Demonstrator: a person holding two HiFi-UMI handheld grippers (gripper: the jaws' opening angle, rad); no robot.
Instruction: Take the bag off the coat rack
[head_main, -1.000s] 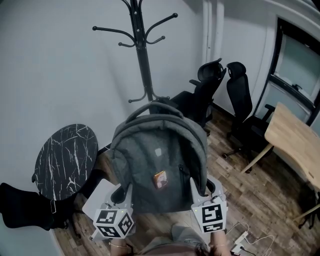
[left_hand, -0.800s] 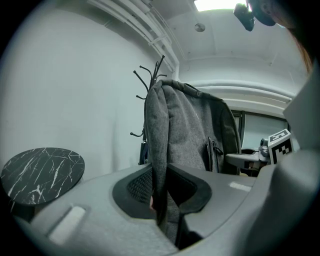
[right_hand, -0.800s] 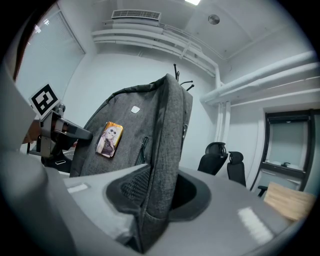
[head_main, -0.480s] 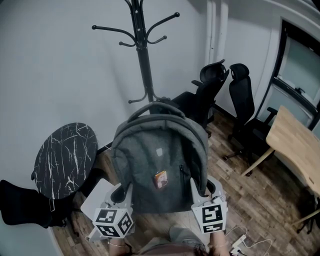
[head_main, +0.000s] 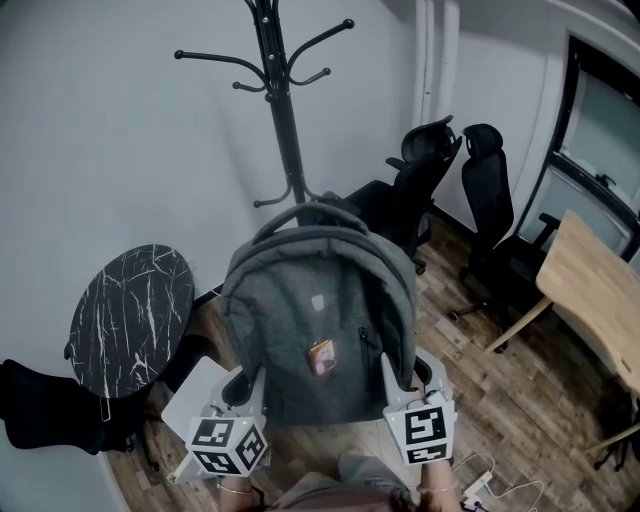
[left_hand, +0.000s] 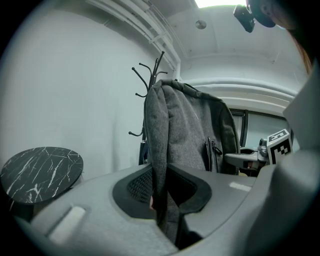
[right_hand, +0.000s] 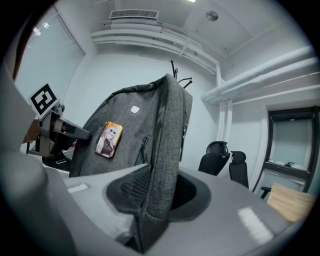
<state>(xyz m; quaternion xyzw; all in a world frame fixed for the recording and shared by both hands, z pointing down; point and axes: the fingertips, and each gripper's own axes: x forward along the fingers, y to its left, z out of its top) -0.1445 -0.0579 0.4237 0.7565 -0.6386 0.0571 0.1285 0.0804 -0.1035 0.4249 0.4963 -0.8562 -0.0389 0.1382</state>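
Note:
A grey backpack (head_main: 315, 320) with a small picture badge on its front hangs upright between my two grippers, in front of the black coat rack (head_main: 285, 130). Its top handle arches just before the rack's pole, near the lower hooks; I cannot tell whether they touch. My left gripper (head_main: 250, 385) is shut on the bag's left side edge, and in the left gripper view the grey fabric (left_hand: 167, 135) runs down between the jaws of that gripper (left_hand: 161, 200). My right gripper (head_main: 398, 375) is shut on the right side edge; the bag (right_hand: 135, 125) fills the jaws of that gripper (right_hand: 156, 197).
A round black marble table (head_main: 135, 315) stands at the left by the wall, with a dark object (head_main: 40, 410) on the floor below it. Two black office chairs (head_main: 425, 180) stand at the back right, a wooden desk (head_main: 600, 295) at the far right. A power strip and cables (head_main: 480, 482) lie on the floor.
Both grippers and the bag keep their place in the view. The coat rack's hooks have drifted slightly left and the desk slightly right in the picture.

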